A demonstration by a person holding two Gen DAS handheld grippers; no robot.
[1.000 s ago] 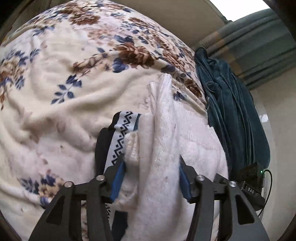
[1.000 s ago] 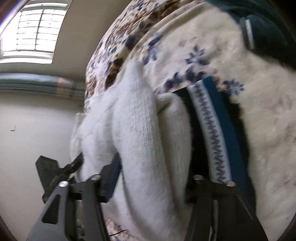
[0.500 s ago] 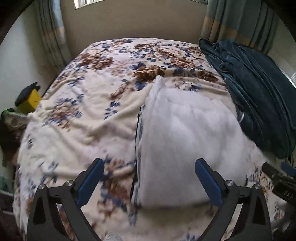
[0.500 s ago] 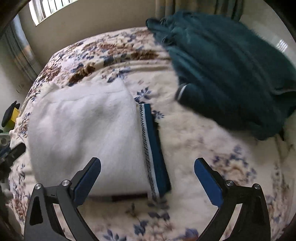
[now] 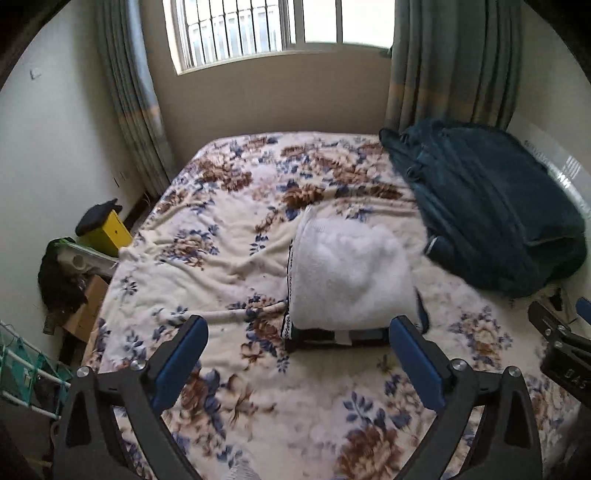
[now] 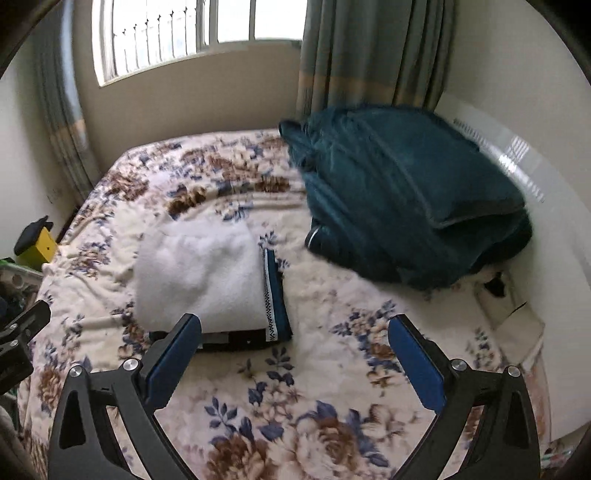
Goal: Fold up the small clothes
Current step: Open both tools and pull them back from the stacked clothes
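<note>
folded white garment – long axis toward window – flat on bedspread.

A dark garment lies almost wholly hidden beneath the folded white sweater near the floral bedspread's middle. A black-and-white item peeks from under the teal blanket at the right edge, unidentifiable. The picture's edge crops the right gripper.
</note>
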